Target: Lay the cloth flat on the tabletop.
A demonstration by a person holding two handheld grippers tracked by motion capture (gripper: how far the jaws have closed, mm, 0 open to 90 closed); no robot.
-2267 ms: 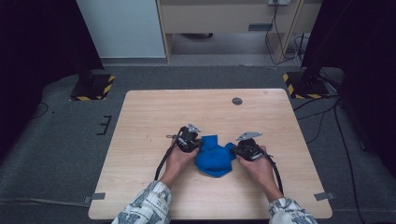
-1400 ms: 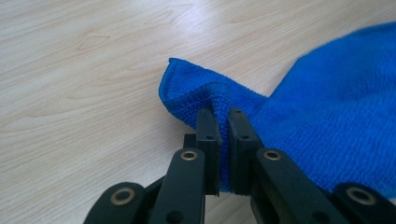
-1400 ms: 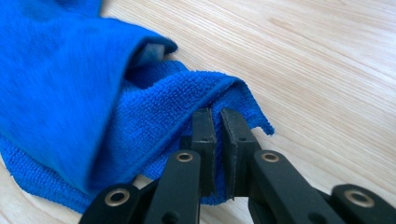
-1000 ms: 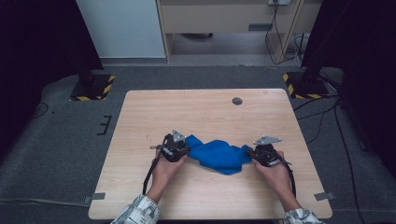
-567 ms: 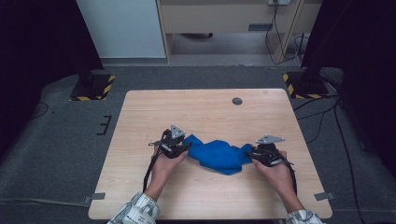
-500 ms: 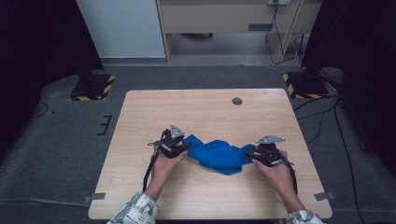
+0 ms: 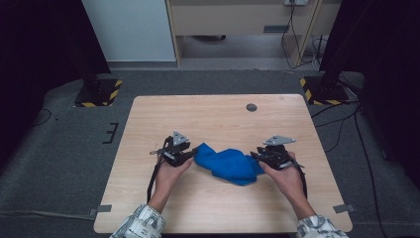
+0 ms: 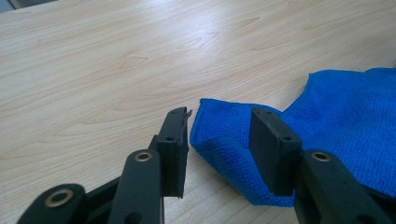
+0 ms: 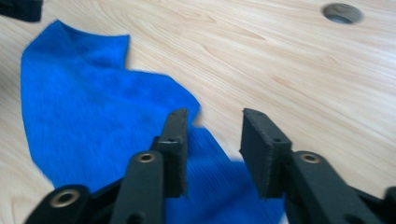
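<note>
A blue cloth lies crumpled on the wooden table, stretched left to right between my two grippers. My left gripper is at its left end. In the left gripper view its jaws have just opened and stand apart, with a folded corner of the cloth lying loose between them. My right gripper is at the cloth's right end. Its jaws opened and have just been closing a little, and they hover over the cloth without pressing on it.
A small round hole sits in the table's far right part, also in the right gripper view as the hole. Bare wood lies beyond the cloth and near the front edge. Grey floor surrounds the table.
Both hands spread apart and drew the bunched cloth out flat. Both grippers have since let go of its ends, and the right one has lifted slightly.
</note>
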